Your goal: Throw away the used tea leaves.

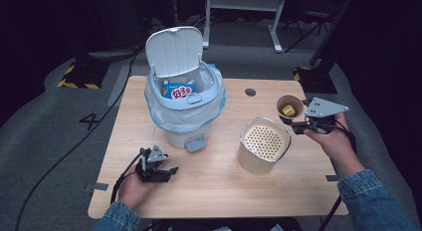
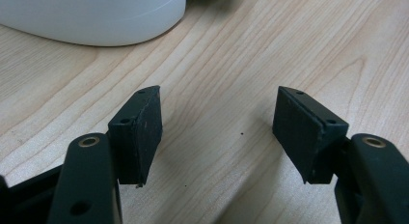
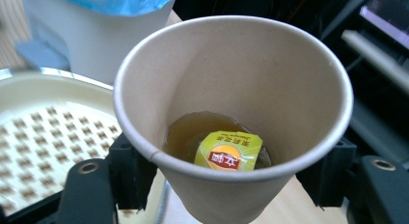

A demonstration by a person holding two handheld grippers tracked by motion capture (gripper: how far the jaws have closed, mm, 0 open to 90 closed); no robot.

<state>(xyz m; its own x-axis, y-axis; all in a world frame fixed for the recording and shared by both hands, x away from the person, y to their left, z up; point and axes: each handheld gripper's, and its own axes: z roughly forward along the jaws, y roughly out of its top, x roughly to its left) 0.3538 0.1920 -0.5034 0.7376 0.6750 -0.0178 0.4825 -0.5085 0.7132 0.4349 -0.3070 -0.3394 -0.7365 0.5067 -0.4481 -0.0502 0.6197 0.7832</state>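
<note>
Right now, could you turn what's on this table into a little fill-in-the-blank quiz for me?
1. The right gripper is shut on a paper ____ holding tea and a yellow tag.
2. The lid of the bin stands ____.
3. The left gripper has its jaws ____ above bare wood.
4. The perforated container sits on the ____.

Missing: cup; open; open; table

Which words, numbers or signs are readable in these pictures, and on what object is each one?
"4": white number on the floor left of the table.
Tea bag tag in the paper cup: red logo and small print, too blurred to read.
Packet in the bin: red characters, too small to read.
</note>
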